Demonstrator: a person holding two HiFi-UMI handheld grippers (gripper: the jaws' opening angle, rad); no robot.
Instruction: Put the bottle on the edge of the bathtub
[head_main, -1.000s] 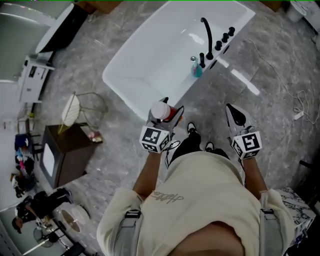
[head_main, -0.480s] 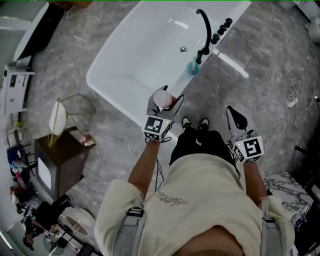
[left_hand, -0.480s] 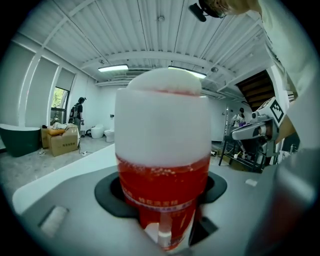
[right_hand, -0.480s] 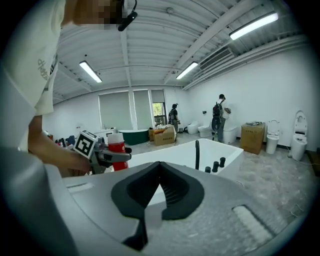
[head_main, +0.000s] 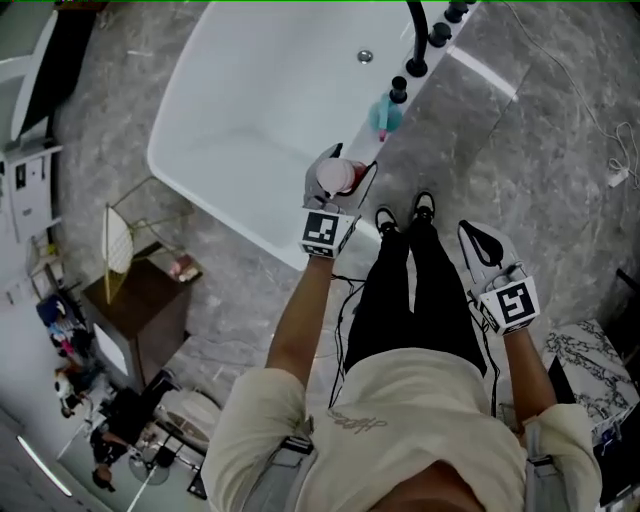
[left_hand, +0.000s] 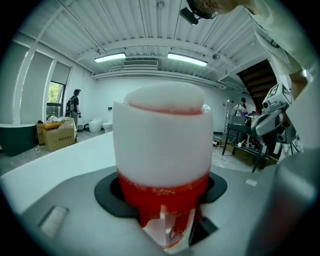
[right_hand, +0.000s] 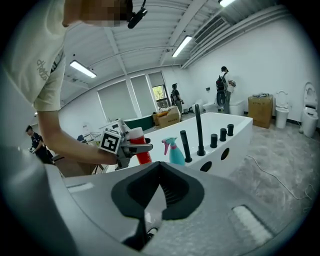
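- The left arm reaches forward, and the left gripper (head_main: 345, 166) is clamped on the red bottle (head_main: 335, 178) with the white cap.
- The bottle is upright over the bathtub (head_main: 255, 100), at its near rim, just beside a teal spray bottle (head_main: 385, 118).
- The right arm is bent at the person's side, with the right gripper (head_main: 473, 236) over the floor, its jaws pressed together and empty.

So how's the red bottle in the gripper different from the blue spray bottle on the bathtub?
The red bottle has a red body and a wide, plain white cap; the spray bottle is teal with a trigger nozzle. The red bottle is clamped in the left gripper, off the bathtub; the spray bottle stands on its rim beside the black taps. Both are upright.
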